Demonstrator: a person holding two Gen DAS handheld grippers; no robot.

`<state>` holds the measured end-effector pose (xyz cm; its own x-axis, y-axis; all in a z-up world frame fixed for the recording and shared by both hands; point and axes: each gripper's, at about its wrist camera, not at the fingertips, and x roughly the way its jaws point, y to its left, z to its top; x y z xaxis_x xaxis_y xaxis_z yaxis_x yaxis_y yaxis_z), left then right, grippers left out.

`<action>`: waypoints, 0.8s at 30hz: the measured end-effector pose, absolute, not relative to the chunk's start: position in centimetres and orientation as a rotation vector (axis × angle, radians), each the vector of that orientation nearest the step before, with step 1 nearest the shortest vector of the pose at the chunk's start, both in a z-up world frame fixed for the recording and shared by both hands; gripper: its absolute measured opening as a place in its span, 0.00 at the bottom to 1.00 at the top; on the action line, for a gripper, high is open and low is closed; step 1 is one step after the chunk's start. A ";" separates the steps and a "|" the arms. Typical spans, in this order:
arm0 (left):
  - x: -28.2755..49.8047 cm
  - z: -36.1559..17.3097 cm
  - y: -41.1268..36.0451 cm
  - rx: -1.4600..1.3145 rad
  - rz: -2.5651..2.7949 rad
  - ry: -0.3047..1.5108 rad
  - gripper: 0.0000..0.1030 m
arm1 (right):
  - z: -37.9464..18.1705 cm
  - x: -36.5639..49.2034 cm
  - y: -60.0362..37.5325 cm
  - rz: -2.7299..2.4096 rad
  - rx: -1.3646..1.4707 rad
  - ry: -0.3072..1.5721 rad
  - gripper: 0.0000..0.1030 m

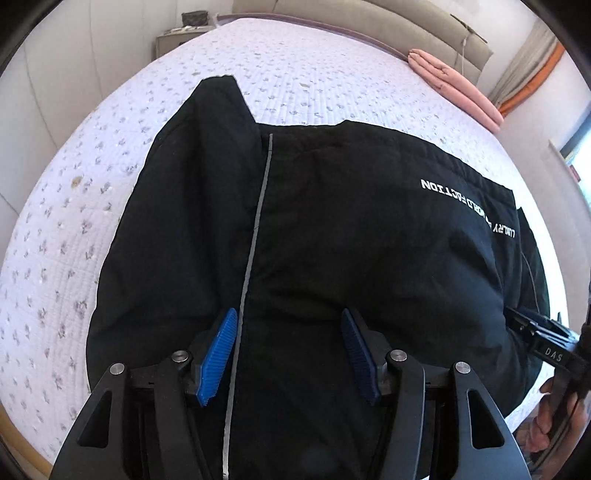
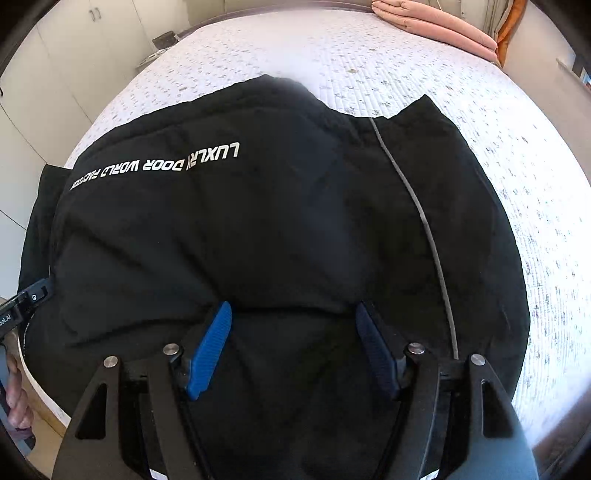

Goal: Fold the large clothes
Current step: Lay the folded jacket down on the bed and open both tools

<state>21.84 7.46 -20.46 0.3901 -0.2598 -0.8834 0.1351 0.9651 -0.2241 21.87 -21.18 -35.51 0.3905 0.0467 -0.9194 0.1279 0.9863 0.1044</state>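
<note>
Two grippers stand over one black garment (image 1: 332,240) that lies spread on a bed (image 1: 74,221) covered with a pale floral quilt. Left gripper (image 1: 288,354): fingers parted wide, blue pads (image 1: 218,354) facing each other, nothing between them but the cloth that lies below. A thin grey stripe (image 1: 255,221) runs along the garment from the far edge toward the camera and passes just inside the left pad. Right gripper (image 2: 295,350): likewise spread, with its blue pads (image 2: 208,354) set to either side of a fold edge in the black fabric; whether the tips touch the cloth cannot be told. In the right wrist view the stripe (image 2: 417,206) curves down the garment's right side, outside the right pad. White lettering (image 2: 159,164) crosses the garment's upper left in that view, upside down. Beyond the garment, folded pink bedding (image 1: 458,88) rests near the headboard (image 1: 388,26). Each view catches the other gripper at the frame edge, at the garment's side.
</note>
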 end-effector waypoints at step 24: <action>8.9 -5.7 6.9 -0.011 -0.275 0.951 0.60 | -19.3 10.1 -21.2 -0.158 0.186 0.970 0.91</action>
<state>8.92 6.90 -5.73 0.5488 -0.2376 -0.8015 0.2275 0.9650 -0.1302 10.12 -21.19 -19.32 0.5563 -0.0502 -0.8294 0.2159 0.9726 0.0860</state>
